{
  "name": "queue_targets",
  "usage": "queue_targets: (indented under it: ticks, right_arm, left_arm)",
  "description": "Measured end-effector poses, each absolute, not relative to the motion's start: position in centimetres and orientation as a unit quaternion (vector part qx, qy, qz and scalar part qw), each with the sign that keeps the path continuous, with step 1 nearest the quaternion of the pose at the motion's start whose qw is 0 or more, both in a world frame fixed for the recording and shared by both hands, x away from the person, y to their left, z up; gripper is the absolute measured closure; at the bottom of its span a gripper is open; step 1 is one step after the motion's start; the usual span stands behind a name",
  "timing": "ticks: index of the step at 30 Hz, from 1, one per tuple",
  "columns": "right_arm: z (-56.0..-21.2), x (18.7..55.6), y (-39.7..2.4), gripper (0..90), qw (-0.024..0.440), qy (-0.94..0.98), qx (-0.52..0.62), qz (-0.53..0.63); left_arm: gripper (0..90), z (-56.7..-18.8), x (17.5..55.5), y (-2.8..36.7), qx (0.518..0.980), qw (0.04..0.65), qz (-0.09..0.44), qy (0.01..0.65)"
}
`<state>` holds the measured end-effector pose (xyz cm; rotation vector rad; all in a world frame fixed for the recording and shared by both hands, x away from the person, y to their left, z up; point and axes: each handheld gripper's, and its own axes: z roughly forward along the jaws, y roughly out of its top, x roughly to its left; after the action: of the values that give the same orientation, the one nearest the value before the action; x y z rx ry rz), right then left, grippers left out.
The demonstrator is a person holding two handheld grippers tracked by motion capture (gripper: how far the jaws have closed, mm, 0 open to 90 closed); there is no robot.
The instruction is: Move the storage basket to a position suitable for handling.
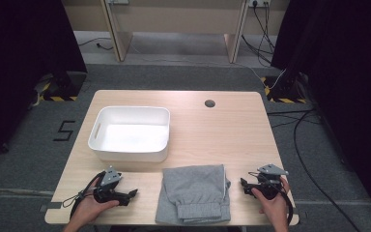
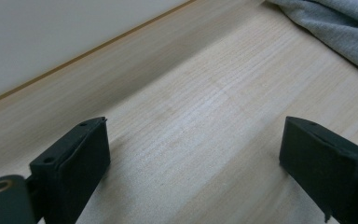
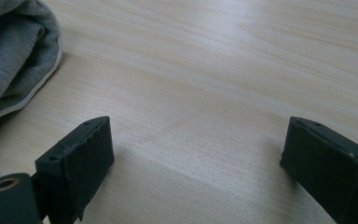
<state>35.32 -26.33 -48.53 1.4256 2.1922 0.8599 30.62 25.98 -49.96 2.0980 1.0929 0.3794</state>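
Grey sweatpants (image 1: pixel 194 193) hem and person's forearms cut off at bottom edge

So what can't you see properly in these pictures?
- Grey folded garment: high view, its near hem is cut off by the bottom edge; which garment it is stays unclear.
- White tub: left gripper view, a plain wall cut off by the frame.
- Small dark spot on the table: high view, too small to identify.

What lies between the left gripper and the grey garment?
Nothing: bare wood of the table separates the left gripper from the folded grey garment in the high view. The left gripper view shows the same, with open jaws.
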Motion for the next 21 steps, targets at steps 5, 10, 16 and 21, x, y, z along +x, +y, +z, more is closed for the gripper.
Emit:
queue_targets:
  ticks: [5, 10, 16, 21]
  right_arm:
    - [-48.5, 35.4, -26.3, 9.6, 0.193, 0.782, 0.508, 0.306]
    - [-48.5, 35.4, -26.4, 15.2, 0.196, 0.778, 0.51, 0.31]
    - [-47.6, 35.3, -26.2, 18.2, 0.201, 0.768, 0.512, 0.329]
    - [-46.3, 35.6, -25.3, 18.2, 0.211, 0.761, 0.504, 0.349]
  left_arm:
    - [7.8, -50.0, 30.6, 26.0, 0.816, 0.364, 0.148, 0.425]
    - [7.6, -49.9, 30.6, 26.0, 0.816, 0.363, 0.148, 0.424]
    - [7.5, -49.9, 30.6, 26.0, 0.817, 0.363, 0.148, 0.424]
    - [7.5, -50.0, 30.6, 26.0, 0.816, 0.363, 0.148, 0.424]
